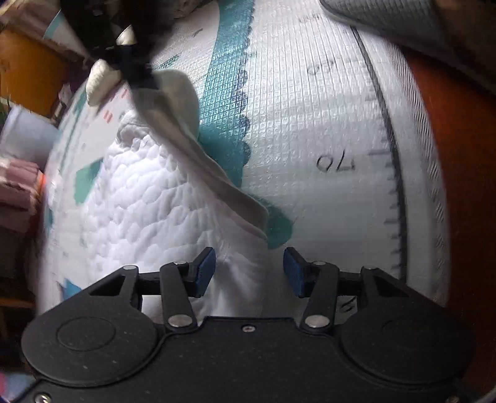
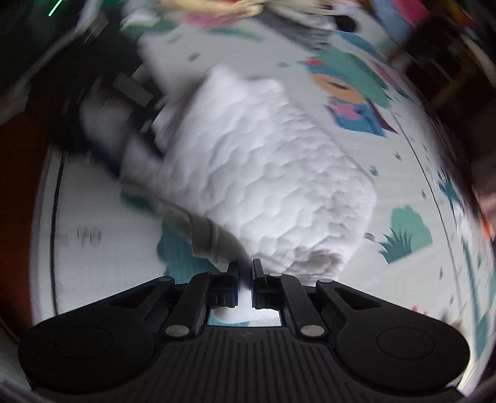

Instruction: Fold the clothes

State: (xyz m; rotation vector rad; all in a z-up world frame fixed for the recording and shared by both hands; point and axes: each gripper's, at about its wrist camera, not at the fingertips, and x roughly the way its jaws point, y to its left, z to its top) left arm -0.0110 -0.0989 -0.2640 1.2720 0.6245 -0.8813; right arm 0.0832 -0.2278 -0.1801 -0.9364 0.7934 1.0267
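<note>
A white quilted garment (image 1: pixel 148 210) lies partly folded on a printed play mat (image 1: pixel 310 124). My left gripper (image 1: pixel 249 268) is open, its blue pads on either side of the garment's near white edge. My right gripper (image 2: pixel 245 272) is shut on the garment's grey-white hem (image 2: pixel 210 235), lifting it; the quilted body (image 2: pixel 272 173) spreads out beyond it. The right gripper also shows in the left wrist view (image 1: pixel 133 62), at the far end, holding the raised hem strip (image 1: pixel 198 155). The left gripper appears blurred in the right wrist view (image 2: pixel 124 124).
The mat has a ruler print with numbers (image 1: pixel 336 161) along its edge, then orange-brown floor (image 1: pixel 465 186). Stacked fabrics and boxes (image 1: pixel 18 173) stand at the left. A grey shoe (image 1: pixel 387 15) is at the top right. Cartoon prints (image 2: pixel 350 93) cover the mat's far part.
</note>
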